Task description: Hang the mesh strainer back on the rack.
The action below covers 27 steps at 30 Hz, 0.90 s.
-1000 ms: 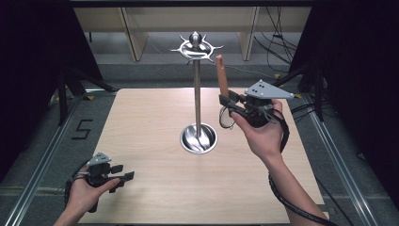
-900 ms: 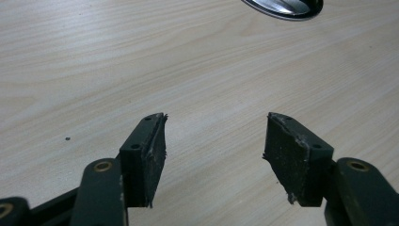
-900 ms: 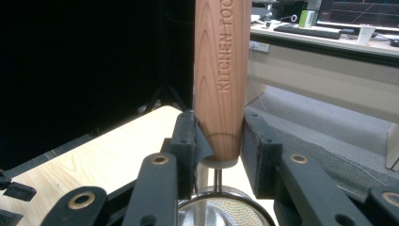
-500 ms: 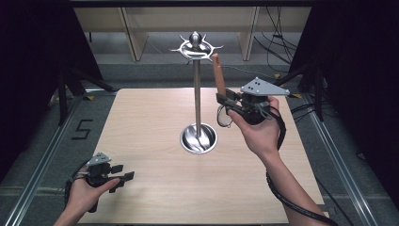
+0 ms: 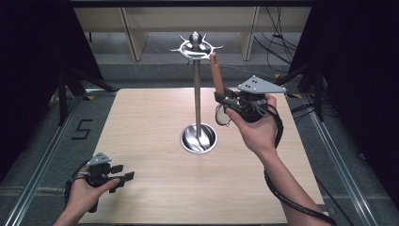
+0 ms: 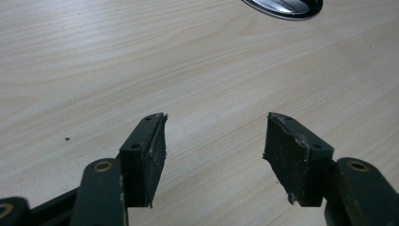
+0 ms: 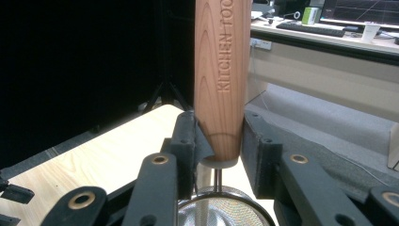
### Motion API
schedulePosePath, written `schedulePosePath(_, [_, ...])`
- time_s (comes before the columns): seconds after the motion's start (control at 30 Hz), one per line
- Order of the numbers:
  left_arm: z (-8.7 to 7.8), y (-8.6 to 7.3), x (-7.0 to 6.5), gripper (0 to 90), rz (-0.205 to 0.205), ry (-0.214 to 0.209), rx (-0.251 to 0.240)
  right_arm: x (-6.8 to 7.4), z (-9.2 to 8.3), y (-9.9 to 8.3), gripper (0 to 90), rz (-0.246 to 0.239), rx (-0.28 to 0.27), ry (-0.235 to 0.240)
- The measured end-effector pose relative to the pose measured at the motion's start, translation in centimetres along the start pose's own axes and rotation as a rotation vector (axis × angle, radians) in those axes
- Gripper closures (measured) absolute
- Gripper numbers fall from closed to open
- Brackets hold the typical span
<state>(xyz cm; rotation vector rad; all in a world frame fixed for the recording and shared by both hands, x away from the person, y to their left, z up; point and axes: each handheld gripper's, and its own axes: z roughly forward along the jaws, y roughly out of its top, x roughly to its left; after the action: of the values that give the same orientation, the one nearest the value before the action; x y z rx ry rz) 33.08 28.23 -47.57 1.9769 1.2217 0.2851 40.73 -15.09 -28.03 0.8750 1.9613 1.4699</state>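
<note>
Up near the stand's (image 5: 197, 94) spiked chrome crown, the right tool (image 7: 219, 146) is clamped on a strainer's (image 7: 226, 214) smooth wooden handle (image 7: 223, 70), at 1 o'clock from the round base. At 7 o'clock, the left tool (image 6: 214, 155) sits low over the pale wood-grain surface (image 5: 155, 122), its rough black pads apart and empty.

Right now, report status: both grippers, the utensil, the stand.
Right gripper shut on wooden-handled strainer, handle tip up beside the stand's hooks. Left gripper open, empty, low over table. Nothing between handle and hooks.
</note>
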Motion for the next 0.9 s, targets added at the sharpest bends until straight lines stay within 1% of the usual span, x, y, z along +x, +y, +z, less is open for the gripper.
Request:
schedulePosePath(0.03, [0.0,0.0,0.0,38.0,-0.002,0.000,-0.002,0.0,0.1,0.0,69.3,0.005,0.002,-0.001])
schedulePosePath(0.07, [0.0,0.0,0.0,38.0,-0.001,0.000,-0.001,0.0,0.2,0.0,69.3,-0.001,0.002,-0.001])
schedulePosePath(0.1, [0.0,0.0,0.0,38.0,-0.001,0.000,-0.001,0.1,0.3,-0.1,69.3,0.007,0.007,0.003])
schedulePosePath(0.13, [0.0,0.0,0.0,38.0,0.000,0.000,0.000,0.0,0.4,-0.1,69.3,-0.003,0.006,0.001])
schedulePosePath(0.27, [0.0,0.0,0.0,38.0,-0.002,0.000,-0.002,0.1,0.7,-0.1,69.3,0.011,0.013,-0.007])
schedulePosePath(0.3, [0.0,0.0,0.0,38.0,-0.003,0.002,-0.002,0.0,0.8,-0.1,69.3,-0.001,0.006,-0.004])
schedulePosePath(0.47, [0.0,0.0,0.0,38.0,-0.004,0.003,-0.004,0.1,1.1,0.0,69.2,0.009,0.013,-0.008])
schedulePosePath(0.53, [0.0,0.0,0.0,38.0,-0.003,0.000,-0.004,0.1,1.3,-0.1,69.1,0.001,0.015,-0.007])
schedulePosePath(0.57, [0.0,0.0,0.0,38.0,-0.003,0.002,-0.005,0.0,1.3,-0.1,69.1,-0.008,0.011,-0.016])
schedulePosePath(0.6, [0.0,0.0,0.0,38.0,-0.003,0.000,-0.005,0.1,1.4,-0.2,69.0,-0.004,0.012,-0.020])
schedulePosePath(0.63, [0.1,0.0,0.0,38.0,-0.004,0.001,-0.005,0.1,1.4,-0.2,69.0,0.001,0.024,-0.012])
schedulePosePath(0.73, [0.0,0.0,0.0,38.0,-0.004,0.002,-0.004,0.1,1.5,-0.4,68.8,-0.006,0.034,-0.017])
schedulePosePath(0.77, [0.1,0.0,0.0,38.0,-0.004,0.003,-0.004,0.1,1.6,-0.4,68.7,-0.010,0.028,-0.018])
schedulePosePath(0.8, [0.1,0.0,0.0,38.0,-0.006,0.003,-0.006,0.1,1.6,-0.4,68.4,-0.005,0.040,-0.004])
schedulePosePath(0.83, [0.1,0.0,0.0,38.0,-0.005,0.008,-0.005,0.2,1.6,-0.5,68.5,0.001,0.040,-0.004])
schedulePosePath(0.9, [0.1,0.0,0.0,38.0,-0.006,0.008,-0.005,0.2,1.6,-0.4,68.2,-0.004,0.038,-0.007])
